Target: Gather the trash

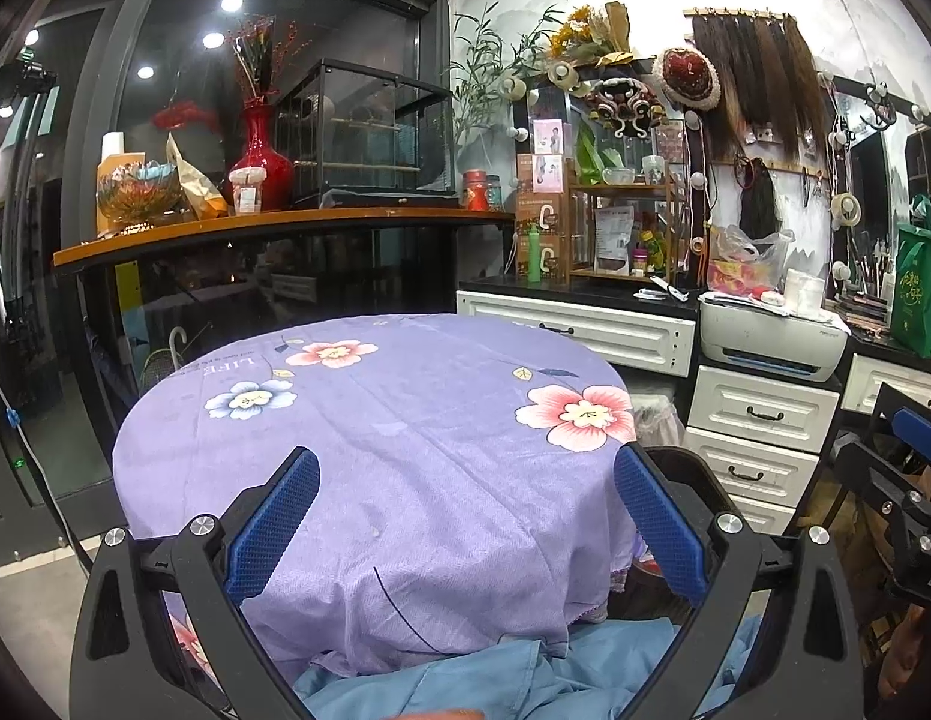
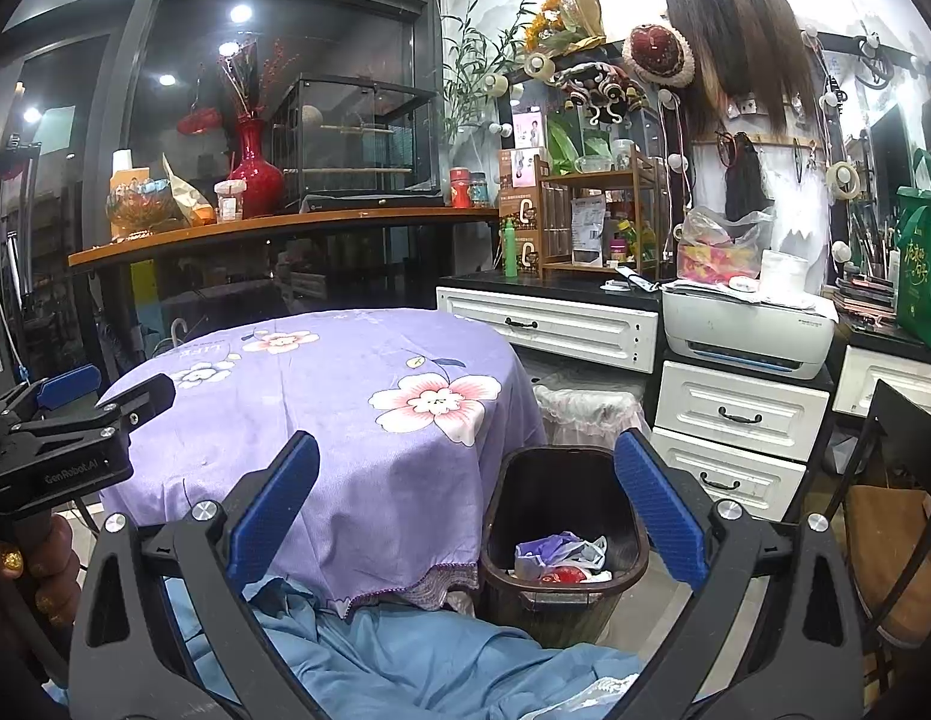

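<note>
Both tongs stand wide apart and empty. The left gripper (image 1: 465,516), black-framed with blue textured pads, hovers over the round table draped in a lilac flowered cloth (image 1: 405,450), which carries no litter that I can see. The right gripper (image 2: 465,504), built the same, points past the table's edge toward the dark brown plastic waste bin (image 2: 501,516) on the floor at five o'clock from the table. Inside lies the trash (image 2: 561,555): crumpled pale plastic film, purple wrapping and something red. I judge it light, soft and slippery; pinch a bunched fold rather than a flat face. A blue garment covers the person's lap at six o'clock.
</note>
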{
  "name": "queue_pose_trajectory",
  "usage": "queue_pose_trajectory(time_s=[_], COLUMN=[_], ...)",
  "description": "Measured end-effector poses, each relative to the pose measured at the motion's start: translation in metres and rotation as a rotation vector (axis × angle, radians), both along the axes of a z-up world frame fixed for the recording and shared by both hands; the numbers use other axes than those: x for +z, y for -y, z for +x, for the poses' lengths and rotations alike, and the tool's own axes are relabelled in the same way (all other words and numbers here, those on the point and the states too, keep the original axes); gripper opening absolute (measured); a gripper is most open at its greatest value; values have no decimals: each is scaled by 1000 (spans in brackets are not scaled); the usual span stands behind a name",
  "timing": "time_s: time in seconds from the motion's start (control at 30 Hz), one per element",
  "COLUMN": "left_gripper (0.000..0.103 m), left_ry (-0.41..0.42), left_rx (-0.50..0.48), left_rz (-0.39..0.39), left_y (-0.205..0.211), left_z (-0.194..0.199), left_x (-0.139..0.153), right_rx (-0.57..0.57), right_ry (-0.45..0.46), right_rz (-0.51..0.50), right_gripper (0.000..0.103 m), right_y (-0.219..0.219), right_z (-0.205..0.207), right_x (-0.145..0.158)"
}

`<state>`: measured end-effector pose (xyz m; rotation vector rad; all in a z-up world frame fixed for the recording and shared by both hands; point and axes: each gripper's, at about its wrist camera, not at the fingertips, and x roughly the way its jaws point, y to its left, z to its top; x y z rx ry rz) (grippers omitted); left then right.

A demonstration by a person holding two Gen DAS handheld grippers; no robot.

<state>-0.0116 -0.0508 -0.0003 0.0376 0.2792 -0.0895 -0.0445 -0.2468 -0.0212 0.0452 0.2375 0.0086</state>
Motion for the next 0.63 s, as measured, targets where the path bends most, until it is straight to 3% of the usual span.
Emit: queue_pose_trajectory(time_s=[0.63], left_gripper=[98], left_ry=[-14], left_rx=[-41], left_rz=[-5], left_y=[2], left_z=[0], left_x=[1], right_rx=[0], right_ry=[-3], right_rz=[2], right_gripper=[97], right_y=[-1], right_z=[1], right_x=[-1])
